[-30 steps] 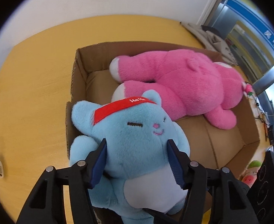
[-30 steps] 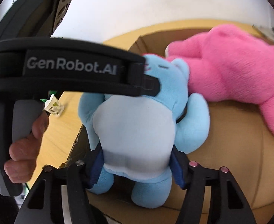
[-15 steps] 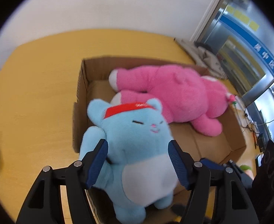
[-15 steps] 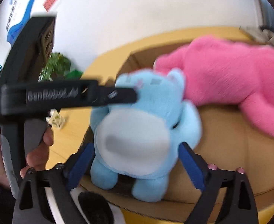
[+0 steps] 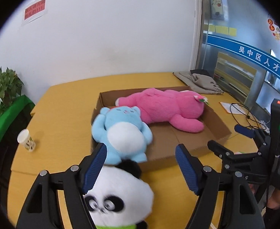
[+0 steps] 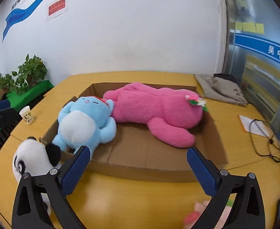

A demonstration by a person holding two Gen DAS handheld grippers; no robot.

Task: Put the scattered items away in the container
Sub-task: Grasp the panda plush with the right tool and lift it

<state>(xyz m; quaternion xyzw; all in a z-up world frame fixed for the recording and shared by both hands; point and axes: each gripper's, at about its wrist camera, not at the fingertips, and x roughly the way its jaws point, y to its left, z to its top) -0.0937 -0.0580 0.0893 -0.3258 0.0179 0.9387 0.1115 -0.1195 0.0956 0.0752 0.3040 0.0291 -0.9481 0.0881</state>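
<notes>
Yellow table [image 6: 140, 200]: box [image 6: 140, 167], panda [image 6: 33, 158], cup [image 6: 26, 114]

The box [image 6: 140, 164] sat on the table [image 6: 140, 196]. Inside it, the cat [image 6: 84, 122] lay at the left end, the bear [image 6: 159, 110] beside it along the back. The panda [image 6: 35, 158] stood outside, touching the near-left corner; the cup [image 6: 26, 114] sat further left.

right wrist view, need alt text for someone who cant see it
An open cardboard box on a yellow table holds a pink plush and a blue plush lying side by side. The open right hand-held gripper frames the foreground, and a panda plush sits outside the box's left corner.
</notes>
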